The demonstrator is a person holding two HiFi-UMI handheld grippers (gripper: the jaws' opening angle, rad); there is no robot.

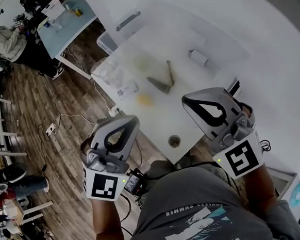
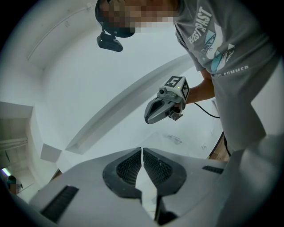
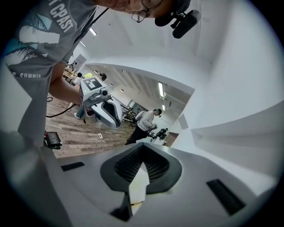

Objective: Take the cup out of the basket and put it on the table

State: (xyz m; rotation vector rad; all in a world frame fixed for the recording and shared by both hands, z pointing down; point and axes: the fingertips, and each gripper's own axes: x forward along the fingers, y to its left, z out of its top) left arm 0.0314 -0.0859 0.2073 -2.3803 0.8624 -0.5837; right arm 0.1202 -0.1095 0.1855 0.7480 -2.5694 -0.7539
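In the blurred head view a white table (image 1: 161, 45) lies ahead of me. A small pale cylinder (image 1: 198, 57), perhaps the cup, lies on its side at the far right of it. I cannot make out a basket. My left gripper (image 1: 132, 119) hangs over the floor, just off the table's near left corner, jaws shut and empty. Over the table's near right corner is my right gripper (image 1: 190, 100), also shut on nothing. The left gripper view shows its closed pads (image 2: 133, 166) with the right gripper (image 2: 165, 106) beyond. The right gripper view shows closed pads (image 3: 153, 165) and the left gripper (image 3: 103, 108).
On the table lie a grey tongs-like tool (image 1: 163, 81), a yellow smear (image 1: 145, 98) and a small round grey thing (image 1: 174, 141). A pale bin (image 1: 115, 34) stands at the table's far left. Cables and a power strip (image 1: 51, 130) lie on the wood floor. A seated person (image 1: 11, 41) is far left.
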